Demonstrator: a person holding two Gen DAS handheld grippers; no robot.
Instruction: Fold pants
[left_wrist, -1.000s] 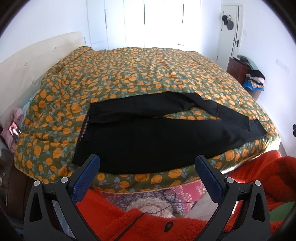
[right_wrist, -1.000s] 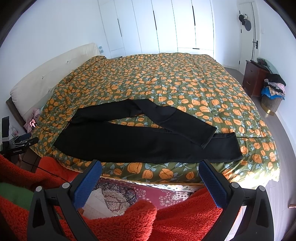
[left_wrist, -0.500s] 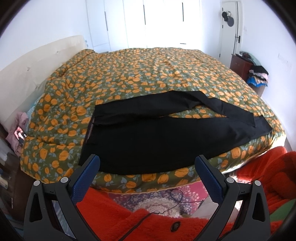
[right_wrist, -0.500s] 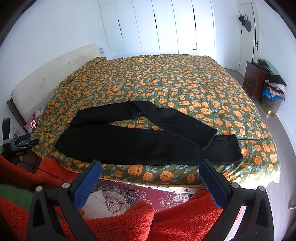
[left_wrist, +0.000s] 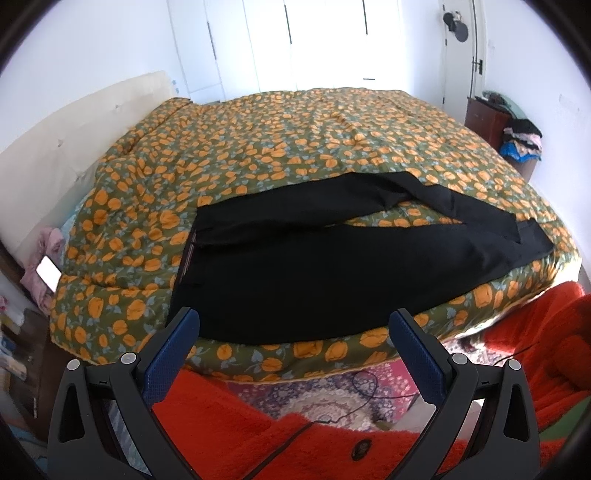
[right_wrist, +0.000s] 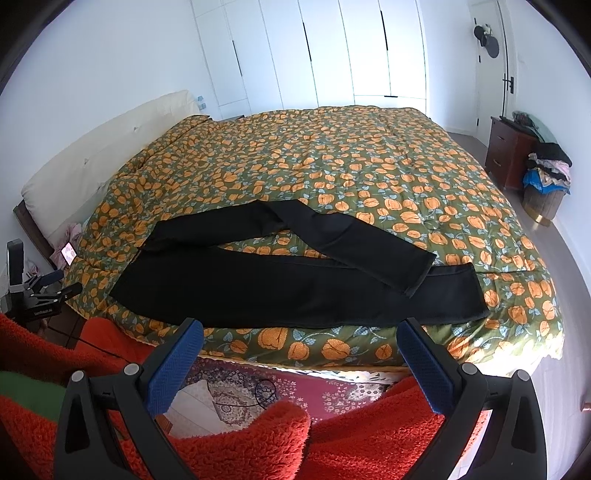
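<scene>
a: so, nearest first. the left gripper (left_wrist: 293, 326) has its blue-padded jaws spread wide with nothing between them, held off the near edge of the bed. the right gripper (right_wrist: 301, 334) is the same: spread wide, empty, short of the bedspread.

b: and just past them?

a: the green quilted bedspread with orange flowers (right_wrist: 369, 162), and on its near part the long black fabric pants (right_wrist: 295, 288), lying flat across it. waistband (left_wrist: 186, 254) at the left, hems at the right. the near leg runs straight along the near edge of the bed. the far leg bends away and then comes back, so its hem (right_wrist: 417, 277) lies on top of the near leg close to the right end.

b: then the first fold is leg onto leg, i'd say.

a: i think so too. the far leg looks like the one to move. i'd pinch it at its hem with the right claw and near the crotch or waistband with the left, take only the top layer, lift a little, and lay it down square on the near leg.

b: what could spoil it?

a: black on black hides the edges, so a pinch at the overlap may catch both layers. the quilt is soft as well; go too deep and you pinch bedding. line up the seams before letting go.
</scene>
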